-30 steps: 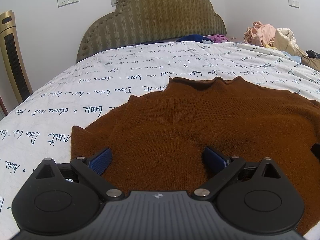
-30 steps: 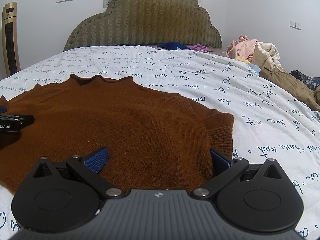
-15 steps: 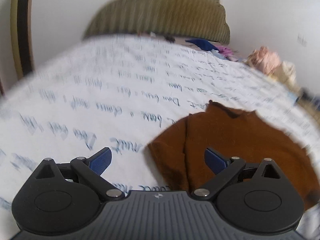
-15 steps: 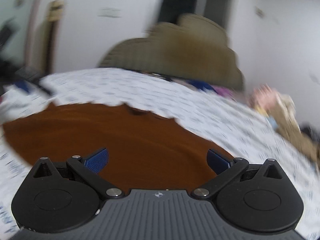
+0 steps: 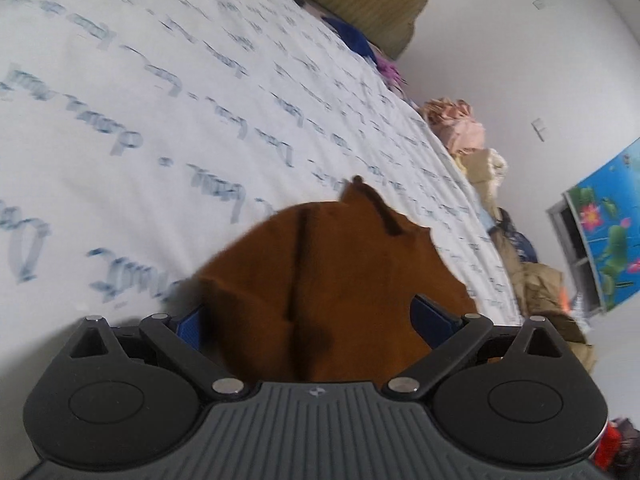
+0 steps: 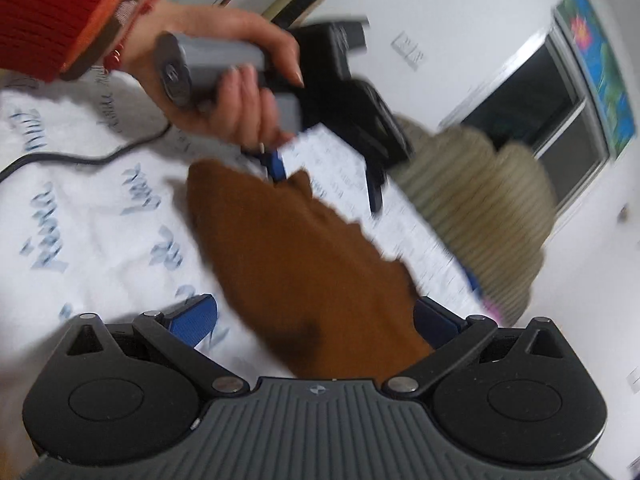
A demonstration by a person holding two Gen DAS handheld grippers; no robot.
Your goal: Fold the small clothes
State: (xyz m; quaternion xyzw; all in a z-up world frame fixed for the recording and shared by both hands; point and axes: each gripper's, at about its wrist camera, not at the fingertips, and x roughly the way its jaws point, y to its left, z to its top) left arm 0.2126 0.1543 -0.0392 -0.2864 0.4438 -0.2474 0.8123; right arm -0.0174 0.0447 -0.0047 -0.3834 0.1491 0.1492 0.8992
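Both grippers are working on the brown sweater (image 5: 332, 280) on the bed. My left gripper (image 5: 308, 316) is standing wide open, its blue pads spread to either side of the knit, which is bunching up between them and running ahead of the fingers toward a pointed corner; I cannot tell whether the pads are touching the fabric. My right gripper (image 6: 312, 316) is likewise released, blue pads well apart, with the sweater (image 6: 296, 264) lying between them and stretching away forward and to the left. Ahead of the right gripper, my left hand (image 6: 224, 80) with its red sleeve (image 6: 52, 12) is gripping the grey handle of the other gripper, whose blue fingertip (image 6: 276, 164) is sitting at the far edge of the sweater. A black cable (image 6: 80, 156) is trailing across the white bedsheet (image 5: 140, 100) printed with blue script. Beyond, the padded headboard (image 6: 480, 200) is blurring, and a heap of clothes (image 5: 480, 148) is lying to the right of the left gripper.
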